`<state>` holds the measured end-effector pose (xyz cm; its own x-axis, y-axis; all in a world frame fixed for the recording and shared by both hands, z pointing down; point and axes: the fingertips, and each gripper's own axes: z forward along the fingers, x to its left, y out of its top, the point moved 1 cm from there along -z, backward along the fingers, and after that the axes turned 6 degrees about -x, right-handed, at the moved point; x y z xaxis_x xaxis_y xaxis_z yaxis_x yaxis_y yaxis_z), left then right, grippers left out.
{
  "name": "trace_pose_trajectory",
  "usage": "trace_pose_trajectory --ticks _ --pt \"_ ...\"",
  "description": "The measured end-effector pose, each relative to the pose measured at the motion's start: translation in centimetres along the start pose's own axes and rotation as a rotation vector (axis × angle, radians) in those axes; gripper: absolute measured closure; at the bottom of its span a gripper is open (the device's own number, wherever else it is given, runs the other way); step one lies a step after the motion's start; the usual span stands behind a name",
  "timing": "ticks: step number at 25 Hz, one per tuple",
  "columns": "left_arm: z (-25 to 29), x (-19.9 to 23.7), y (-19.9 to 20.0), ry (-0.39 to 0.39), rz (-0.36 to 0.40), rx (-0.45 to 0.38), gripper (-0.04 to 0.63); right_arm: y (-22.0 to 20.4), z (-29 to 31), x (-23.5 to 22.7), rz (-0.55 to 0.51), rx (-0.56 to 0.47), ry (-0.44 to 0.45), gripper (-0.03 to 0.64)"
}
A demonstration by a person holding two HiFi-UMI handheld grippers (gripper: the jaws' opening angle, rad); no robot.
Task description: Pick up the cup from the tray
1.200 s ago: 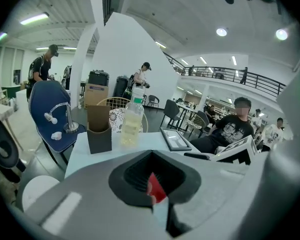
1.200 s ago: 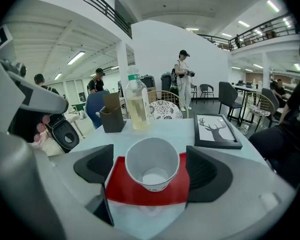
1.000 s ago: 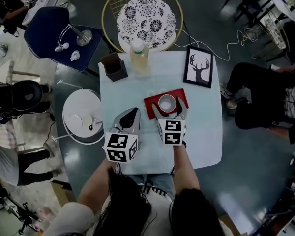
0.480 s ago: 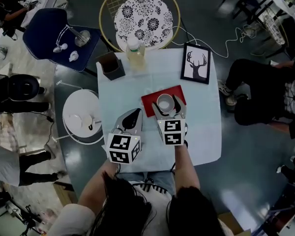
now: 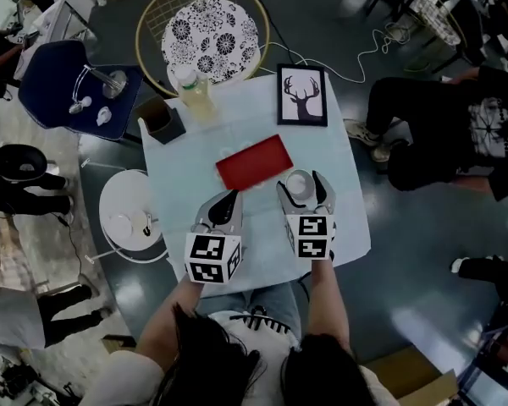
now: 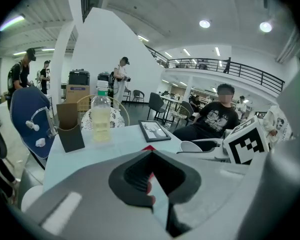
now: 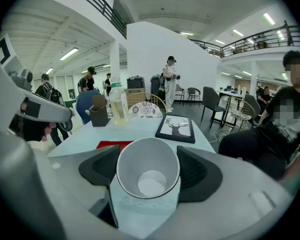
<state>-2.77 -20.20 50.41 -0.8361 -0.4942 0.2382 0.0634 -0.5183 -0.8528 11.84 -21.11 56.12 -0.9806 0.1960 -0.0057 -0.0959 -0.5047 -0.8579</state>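
- The cup [image 5: 299, 183] was sitting on the red tray [image 5: 254, 162] a moment ago. Now it is off the tray, to the right of it and closer to the person.
- The tray is bare now, so the pick-up part of the job looks done.
- The right tongs [image 5: 301, 189] are closed around the cup, with one dark pad pressed on each side of it.
- I cannot tell if the bottom of the cup is touching the desk [image 5: 186, 184] or is just above it.
- The cup stands up straight, or nearly so. Its open mouth points up and its closed bottom points down, so its long way runs up and down.
- Looking into it from the right gripper view, the cup [image 7: 148, 174] is white and has nothing inside.
- The left tongs [image 5: 223, 208] are closed and hold nothing. They wait over the desk, near the tray's close edge.
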Motion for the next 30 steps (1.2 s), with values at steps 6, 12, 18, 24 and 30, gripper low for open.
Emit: trace_pose_trajectory --ticks 6,12,18,24,30 --pt "0.7 -2.7 -1.0 -0.041 0.041 0.027 0.595 -2.5 -2.1 -2.5 0.063 -0.014 -0.046 0.244" --pt "0.9 -3.6 -2.0 -0.009 0.068 0.048 0.595 -4.5 -1.9 -3.5 0.064 0.005 -0.03 0.244" --pt "0.7 -3.5 -2.4 0.004 0.076 0.05 0.595 -5.9 -2.1 -3.3 0.101 -0.017 -0.023 0.241" --pt "0.5 -2.4 -2.3 0.043 0.056 0.055 0.595 -5.7 -2.2 -3.4 0.136 -0.048 -0.018 0.172" --pt "0.2 -2.6 -2.3 0.034 0.068 0.052 0.595 -2.7 -3.5 -3.9 0.165 -0.125 -0.02 0.144"
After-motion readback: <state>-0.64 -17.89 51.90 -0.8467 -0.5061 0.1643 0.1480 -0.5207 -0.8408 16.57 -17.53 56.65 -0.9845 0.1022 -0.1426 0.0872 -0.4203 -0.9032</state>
